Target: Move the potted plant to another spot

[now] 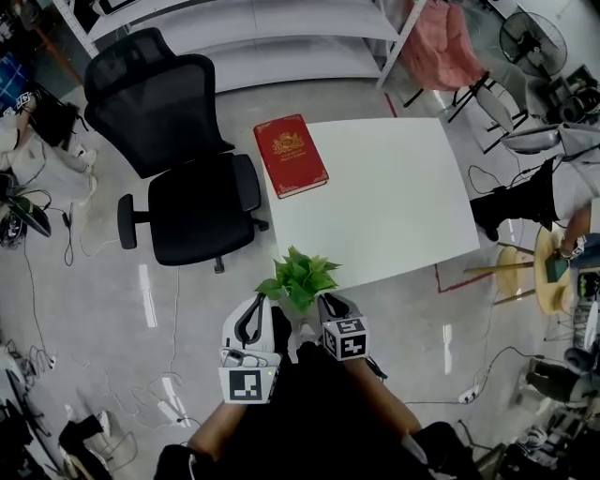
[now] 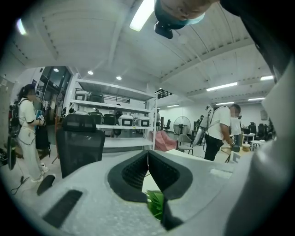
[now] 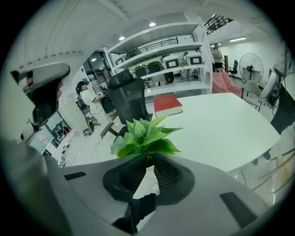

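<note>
The potted plant has bright green leaves and a small white pot. It sits between my two grippers at the near edge of the white table. My right gripper is shut, and in the right gripper view the leaves sprout straight from its closed tips, so it grips the stem. My left gripper is just left of the plant. Its jaws meet at the tips with nothing between them, and a leaf shows below them.
A red book lies at the table's far left corner. A black office chair stands left of the table. A person beside a wooden stool is at the right. Shelving runs along the back, and cables trail on the floor.
</note>
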`<move>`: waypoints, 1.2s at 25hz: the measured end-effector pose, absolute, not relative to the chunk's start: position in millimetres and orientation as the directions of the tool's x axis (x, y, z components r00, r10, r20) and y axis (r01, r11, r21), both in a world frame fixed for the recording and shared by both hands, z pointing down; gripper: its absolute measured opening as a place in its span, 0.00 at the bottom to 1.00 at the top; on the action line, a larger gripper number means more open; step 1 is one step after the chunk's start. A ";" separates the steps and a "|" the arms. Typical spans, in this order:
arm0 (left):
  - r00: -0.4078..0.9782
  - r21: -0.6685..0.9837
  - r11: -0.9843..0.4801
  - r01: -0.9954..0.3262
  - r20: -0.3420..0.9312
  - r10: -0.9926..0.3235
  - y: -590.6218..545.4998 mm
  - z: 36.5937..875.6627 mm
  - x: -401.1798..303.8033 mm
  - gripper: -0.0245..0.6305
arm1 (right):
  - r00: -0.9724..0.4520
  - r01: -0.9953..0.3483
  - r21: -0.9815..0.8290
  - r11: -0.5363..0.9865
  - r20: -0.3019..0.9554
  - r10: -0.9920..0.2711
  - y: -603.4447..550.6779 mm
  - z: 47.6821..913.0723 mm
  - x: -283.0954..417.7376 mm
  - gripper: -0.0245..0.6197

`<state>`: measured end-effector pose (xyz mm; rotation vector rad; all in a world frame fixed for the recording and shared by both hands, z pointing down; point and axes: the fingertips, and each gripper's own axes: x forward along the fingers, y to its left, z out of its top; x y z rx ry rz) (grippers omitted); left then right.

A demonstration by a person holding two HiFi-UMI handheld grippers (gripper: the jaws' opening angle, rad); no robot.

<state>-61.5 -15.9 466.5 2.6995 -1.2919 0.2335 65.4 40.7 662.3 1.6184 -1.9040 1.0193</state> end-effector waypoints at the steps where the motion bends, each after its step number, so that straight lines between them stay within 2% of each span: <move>1: 0.627 0.060 -0.629 -0.775 0.195 -0.754 -24.7 467.6 -59.8 0.06 | -0.212 -0.968 -0.251 0.028 0.747 -0.631 37.0 669.5 67.6 0.06; 4: 0.646 0.067 -0.646 -0.760 0.187 -0.740 -44.2 471.5 -56.4 0.06 | -0.202 -0.968 -0.252 -0.005 0.786 -0.584 31.7 689.0 70.8 0.07; 7: 0.656 0.091 -0.654 -0.751 0.205 -0.726 -58.5 477.3 -54.4 0.07 | -0.198 -0.966 -0.256 -0.029 0.813 -0.547 25.2 703.7 73.8 0.17; 10: 0.668 0.098 -0.666 -0.740 0.228 -0.708 -69.8 483.2 -52.9 0.07 | -0.190 -0.965 -0.255 -0.054 0.830 -0.524 17.9 716.4 78.1 0.19; 18: 0.682 0.099 -0.681 -0.726 0.233 -0.693 -94.8 487.2 -55.6 0.07 | -0.198 -0.962 -0.263 -0.078 0.862 -0.467 5.0 735.5 77.9 0.19; 30: 0.714 0.124 -0.708 -0.695 0.234 -0.660 -109.4 494.3 -58.2 0.07 | -0.177 -0.947 -0.281 -0.153 0.858 -0.483 -9.3 738.5 76.5 0.08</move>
